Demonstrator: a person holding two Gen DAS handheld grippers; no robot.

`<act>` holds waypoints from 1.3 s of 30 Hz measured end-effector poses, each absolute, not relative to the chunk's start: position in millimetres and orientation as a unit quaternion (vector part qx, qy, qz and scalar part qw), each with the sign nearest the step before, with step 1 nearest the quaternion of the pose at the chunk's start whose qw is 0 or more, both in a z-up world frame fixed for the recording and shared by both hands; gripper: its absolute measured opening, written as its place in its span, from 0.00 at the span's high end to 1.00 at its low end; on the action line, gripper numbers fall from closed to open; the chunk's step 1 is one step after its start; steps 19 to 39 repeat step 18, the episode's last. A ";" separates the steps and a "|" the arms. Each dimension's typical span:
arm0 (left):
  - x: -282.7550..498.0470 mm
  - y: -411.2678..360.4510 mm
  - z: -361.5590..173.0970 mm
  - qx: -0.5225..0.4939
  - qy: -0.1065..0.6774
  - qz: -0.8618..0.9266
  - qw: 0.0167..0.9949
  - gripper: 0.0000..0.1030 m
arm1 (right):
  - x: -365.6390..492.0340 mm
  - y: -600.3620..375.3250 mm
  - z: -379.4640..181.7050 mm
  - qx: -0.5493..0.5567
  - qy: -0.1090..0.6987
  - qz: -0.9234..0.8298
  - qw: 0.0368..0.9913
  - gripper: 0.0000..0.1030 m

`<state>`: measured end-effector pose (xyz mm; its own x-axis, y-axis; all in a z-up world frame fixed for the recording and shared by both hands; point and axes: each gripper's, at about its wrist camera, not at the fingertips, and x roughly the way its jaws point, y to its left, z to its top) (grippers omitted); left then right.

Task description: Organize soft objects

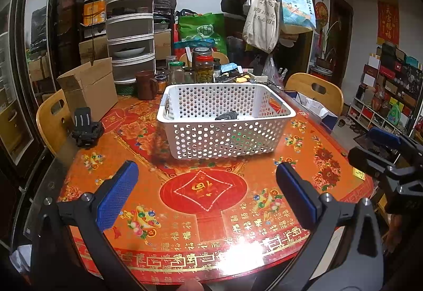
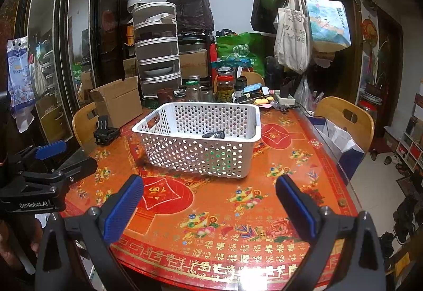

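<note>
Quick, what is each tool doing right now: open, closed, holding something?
Left tool: open, holding nothing, above the table.
Right tool: open, holding nothing.

White basket (image 1: 224, 129) with round holes, centre of frame; something dark and something green inside, kind unclear. Orange-red tablecloth (image 1: 206, 190) with gold characters, flowers and a red medallion, across the lower half. Blue dotted pads (image 1: 116, 195) on black gripper arms, bottom corners. Brown box (image 1: 90, 90) at left. Green bag (image 1: 203, 32) at upper centre. Beige tote (image 1: 261, 18) with grey characters, upper right.
</note>
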<state>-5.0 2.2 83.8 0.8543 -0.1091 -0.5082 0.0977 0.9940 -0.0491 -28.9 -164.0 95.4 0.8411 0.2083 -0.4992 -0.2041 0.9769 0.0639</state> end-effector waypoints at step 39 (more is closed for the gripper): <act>-6.7 2.6 85.2 -0.007 0.259 -0.054 0.964 0.00 | -30.1 -163.3 97.0 0.003 0.260 0.108 0.959 0.03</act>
